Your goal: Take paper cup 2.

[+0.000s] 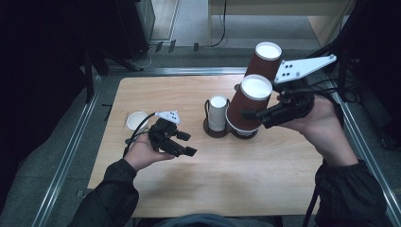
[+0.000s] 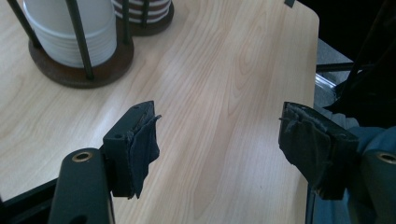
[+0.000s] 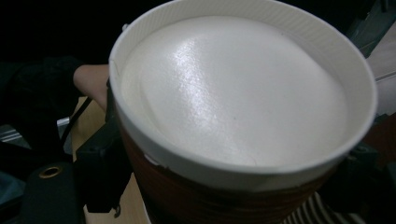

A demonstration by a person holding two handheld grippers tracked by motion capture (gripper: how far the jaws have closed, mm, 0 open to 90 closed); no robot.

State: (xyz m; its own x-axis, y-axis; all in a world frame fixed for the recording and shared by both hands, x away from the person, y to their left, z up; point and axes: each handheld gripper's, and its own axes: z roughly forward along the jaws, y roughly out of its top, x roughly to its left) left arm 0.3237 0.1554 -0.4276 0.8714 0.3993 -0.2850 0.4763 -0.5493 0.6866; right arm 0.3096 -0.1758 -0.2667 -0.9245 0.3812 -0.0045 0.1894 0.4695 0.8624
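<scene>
Over the wooden table (image 1: 265,161), high view: the right gripper (image 1: 253,115) is held up by the person's right hand (image 1: 319,124), its jaws pinching the side of a brown paper cup (image 1: 249,101) turned bottom-up and tilted. That cup tops a stack whose lower end sits in a dark wire cup holder (image 1: 218,130) just below the jaws. A second brown inverted cup stack (image 1: 265,59) rises just behind this gripper. A white cup stack (image 1: 218,112) stands in the holder's other bay, on the side toward the left gripper (image 1: 186,143). That one lies low over the table in the left hand (image 1: 142,152), jaws spread and holding nothing, well apart from the holder. A single white cup (image 1: 136,120) sits on the table just behind it. Left gripper view: both padded jaws stand wide apart over bare wood (image 2: 224,116); the holder's round base (image 2: 74,74) with the white stack (image 2: 70,28) lies ahead and to the left. Right gripper view: the brown cup's white recessed bottom (image 3: 233,88) is close to the lens, with the jaws pressed to the cup's brown wall (image 3: 196,200) on either side.
</scene>
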